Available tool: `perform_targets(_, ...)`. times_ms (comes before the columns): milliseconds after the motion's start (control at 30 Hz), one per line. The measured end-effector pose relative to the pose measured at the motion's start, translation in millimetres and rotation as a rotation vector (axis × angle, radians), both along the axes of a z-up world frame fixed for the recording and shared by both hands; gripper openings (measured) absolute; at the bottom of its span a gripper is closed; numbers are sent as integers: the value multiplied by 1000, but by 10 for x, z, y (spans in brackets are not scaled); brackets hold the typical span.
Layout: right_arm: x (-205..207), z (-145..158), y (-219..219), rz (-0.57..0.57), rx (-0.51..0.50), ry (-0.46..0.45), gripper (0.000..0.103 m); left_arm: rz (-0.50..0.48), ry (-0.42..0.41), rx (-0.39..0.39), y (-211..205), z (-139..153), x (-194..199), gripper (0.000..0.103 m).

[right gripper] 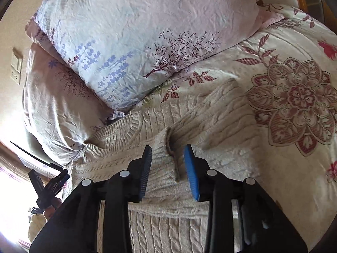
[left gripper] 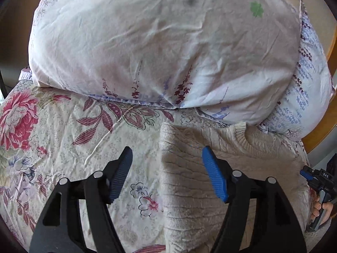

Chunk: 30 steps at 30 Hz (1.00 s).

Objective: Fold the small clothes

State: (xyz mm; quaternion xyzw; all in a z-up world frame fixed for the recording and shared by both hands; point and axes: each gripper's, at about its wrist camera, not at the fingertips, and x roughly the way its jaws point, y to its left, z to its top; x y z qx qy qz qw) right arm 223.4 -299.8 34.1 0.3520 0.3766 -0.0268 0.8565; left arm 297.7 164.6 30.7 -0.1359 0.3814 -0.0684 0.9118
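left wrist view: the left gripper [left gripper: 167,175] fills the lower frame, its fingers [left gripper: 214,175] spread wide and holding nothing. they straddle the left edge of the cream cable-knit sweater [left gripper: 210,179], which lies flat on the floral quilt [left gripper: 63,143] at lower right; one finger hangs over bare quilt, the other over knit, a stance that suits taking the edge for a fold. the ribbed collar [left gripper: 240,135] lies at centre right, touching the pillow [left gripper: 158,48] that fills the upper frame. at the right edge, a hand [left gripper: 322,208] holds the other tool.

right wrist view: the right gripper [right gripper: 168,172] sits low at centre, its fingers [right gripper: 191,172] parted, with a sleeve cuff [right gripper: 170,145] lying between them; whether the pads touch it cannot be told, and nothing is pinched. the sleeve appears laid across the sweater's [right gripper: 168,221] body, so one fold is judged done. the collar [right gripper: 118,135] sits at centre left, against a second pillow [right gripper: 59,105] under the first [right gripper: 137,31].

surface and room: soft, wrinkled bedding gives under pressure, so edges should lift easily. a wall switch [right gripper: 16,65] shows at upper left; wooden bed frame [left gripper: 322,130] at right in the left view.
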Motion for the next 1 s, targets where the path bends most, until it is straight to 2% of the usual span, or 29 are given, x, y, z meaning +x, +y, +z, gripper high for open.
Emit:
perform_targets(233, 53, -141, 174, 52, -14, 47, 31, -128, -43, 127, -116, 56, -660, 79)
perform_targets(300, 108, -157, 260, 67, -41, 57, 20, -145, -51, 165, -178, 38, -781, 84)
perform_targets(333, 128, -157, 298, 74, -67, 56, 11, -159, -58, 184, -202, 27, -827, 86)
perform_targets(433, 50, -108, 304, 45, -62, 23, 9, -177, -62, 263, -198, -8, -954, 86)
perform_targets(533, -144, -8, 309, 15, -58, -20, 9, -193, -54, 294, -241, -57, -985, 86)
perform_targets(733, -177, -184, 385, 10, -91, 66, 10, -153, -17, 322, -216, -141, -936, 86)
perform_targets(800, -207, -121, 389, 0, -103, 63, 18, -131, -5, 328, -191, -162, -923, 86)
perform_targets(867, -271, -19, 383, -25, -117, 23, 38, -116, 8, 332, -171, -179, -907, 86)
perform_targets(900, -292, 36, 395, -24, -129, -9, 43, -108, 15, 337, -164, -188, -891, 86)
perform_targets(1000, -255, 108, 481, 28, -139, -58, 45, -79, 42, 353, -152, -214, -838, 86)
